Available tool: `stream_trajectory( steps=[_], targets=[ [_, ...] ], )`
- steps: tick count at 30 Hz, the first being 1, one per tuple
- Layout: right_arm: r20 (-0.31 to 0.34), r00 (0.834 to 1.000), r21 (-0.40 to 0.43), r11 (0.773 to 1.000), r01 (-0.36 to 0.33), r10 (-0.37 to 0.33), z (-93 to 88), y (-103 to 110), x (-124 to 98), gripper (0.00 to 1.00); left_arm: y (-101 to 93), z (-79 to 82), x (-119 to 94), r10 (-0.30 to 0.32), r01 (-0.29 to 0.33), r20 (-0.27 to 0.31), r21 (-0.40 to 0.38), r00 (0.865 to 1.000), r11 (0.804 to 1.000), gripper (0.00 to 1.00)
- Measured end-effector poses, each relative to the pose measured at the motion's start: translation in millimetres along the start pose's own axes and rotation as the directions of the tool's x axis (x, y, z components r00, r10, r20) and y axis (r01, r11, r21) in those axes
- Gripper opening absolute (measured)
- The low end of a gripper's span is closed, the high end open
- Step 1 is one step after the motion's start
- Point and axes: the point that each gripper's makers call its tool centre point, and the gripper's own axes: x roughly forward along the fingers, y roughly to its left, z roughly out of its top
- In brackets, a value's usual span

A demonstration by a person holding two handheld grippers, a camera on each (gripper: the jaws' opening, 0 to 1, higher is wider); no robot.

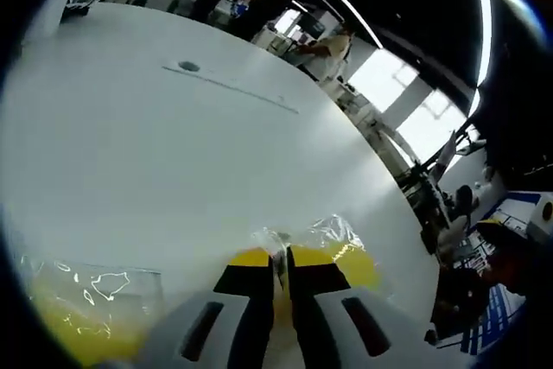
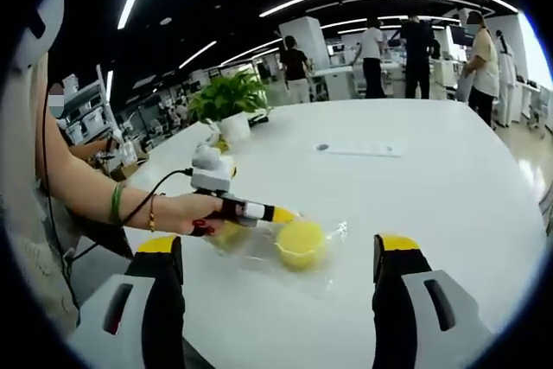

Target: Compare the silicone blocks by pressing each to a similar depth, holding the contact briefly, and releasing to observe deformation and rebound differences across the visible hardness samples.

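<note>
A yellow silicone block in a clear plastic bag lies just beyond my left gripper, whose yellow-tipped jaws are shut together with the tips against the bag. A second bagged yellow block lies at the lower left. In the right gripper view, a hand holds the left gripper with its tip touching the round yellow block. A paler block sits partly hidden under that hand. My right gripper is wide open, short of the blocks, with nothing between its fingers.
The white table stretches far ahead, with a round grey port near its middle. A potted plant stands at the far left edge. Several people stand beyond the table. A person's arm reaches in from the left.
</note>
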Motion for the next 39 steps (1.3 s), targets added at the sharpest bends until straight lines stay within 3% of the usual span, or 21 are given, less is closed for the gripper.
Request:
stream_trajectory(
  steps=[4,7,12,16,19,21,29,32,35,39],
  targets=[
    [-0.004,1.000,-0.011,1.000,-0.005,0.005,-1.6,4.8,-1.7,0.84,-3.3,3.2,-10.5,0.033,-0.031,-0.011,0.158,0.999,0.987,0.18],
    [-0.006,1.000,-0.020,1.000,-0.009,0.008,-2.6,9.0,-5.3,0.84,-4.0,6.8,-20.5,0.073,-0.066,-0.020,0.241,0.997,0.968,0.23],
    [0.001,1.000,-0.022,1.000,-0.009,0.009,-3.9,15.6,-12.1,0.84,-14.6,15.2,-35.5,0.066,-0.061,-0.005,0.334,0.998,0.941,0.29],
    [0.021,1.000,-0.018,1.000,-0.012,0.012,-1.8,23.2,-16.9,0.84,-24.1,19.3,-51.4,0.054,-0.053,0.008,0.352,0.999,0.935,0.33],
    [0.030,0.999,-0.021,0.999,-0.026,0.027,-1.2,34.6,-20.6,0.84,-39.9,20.7,-71.9,0.011,-0.015,0.014,0.360,1.000,0.933,0.37],
    [0.056,0.997,-0.008,0.998,-0.057,0.057,2.5,45.8,-23.9,0.84,-59.0,22.3,-88.9,-0.068,0.060,0.022,0.254,0.997,0.965,0.38],
    [0.085,0.991,-0.005,0.995,-0.101,0.101,6.4,77.9,-38.2,0.85,-84.8,22.9,-157.7,-0.148,0.130,0.067,0.217,0.987,0.968,0.49],
    [0.090,0.989,-0.020,0.993,-0.112,0.114,4.4,90.9,-45.9,0.85,-88.9,17.6,-179.9,-0.149,0.128,0.079,0.219,0.986,0.967,0.52],
    [0.097,0.989,-0.030,0.994,-0.108,0.111,1.5,99.2,-53.0,0.85,-86.1,10.2,-202.6,-0.111,0.082,0.083,0.299,0.990,0.951,0.56],
    [0.140,0.986,-0.042,0.996,-0.081,0.086,2.0,106.1,-66.0,0.84,-86.5,0.1,-227.9,-0.096,0.059,0.093,0.342,0.991,0.938,0.60]
  ],
)
